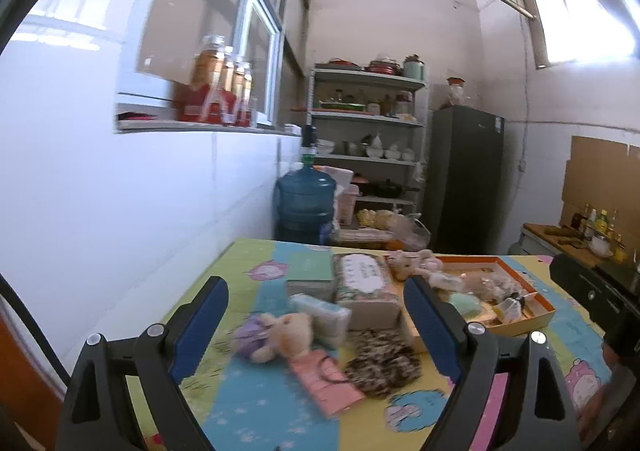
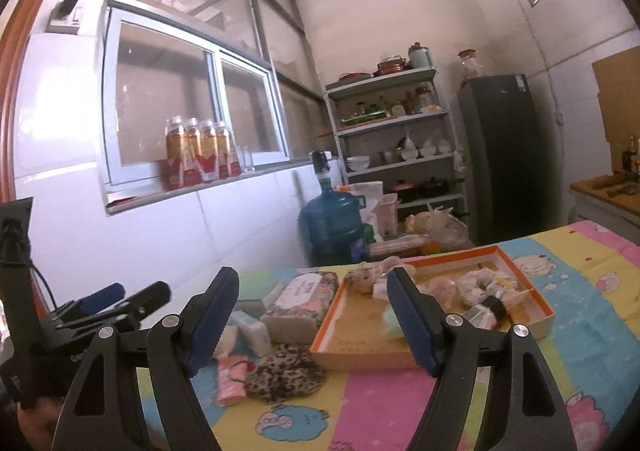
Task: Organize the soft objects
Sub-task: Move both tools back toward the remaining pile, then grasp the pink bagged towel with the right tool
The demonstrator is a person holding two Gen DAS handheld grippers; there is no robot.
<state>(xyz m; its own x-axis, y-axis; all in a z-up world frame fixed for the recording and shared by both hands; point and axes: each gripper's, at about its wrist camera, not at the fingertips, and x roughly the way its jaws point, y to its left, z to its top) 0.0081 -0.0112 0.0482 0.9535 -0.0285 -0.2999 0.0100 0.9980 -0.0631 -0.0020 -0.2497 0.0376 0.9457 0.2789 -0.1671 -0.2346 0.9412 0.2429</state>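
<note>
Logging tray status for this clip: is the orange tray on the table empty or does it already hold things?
Partly filled. The orange tray holds a plush toy and several wrapped soft items; its near corner is bare.

Left gripper [image 1: 316,315] open above cloth-covered table [image 1: 256,407], nothing between jaws. Plush toy [image 1: 280,335], pink pouch [image 1: 324,379], leopard cloth [image 1: 380,363] ahead. Orange tray [image 1: 532,325] at right.

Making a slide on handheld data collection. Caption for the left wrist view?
Open left gripper above a plush toy and leopard-print cloth beside the orange tray.
</note>
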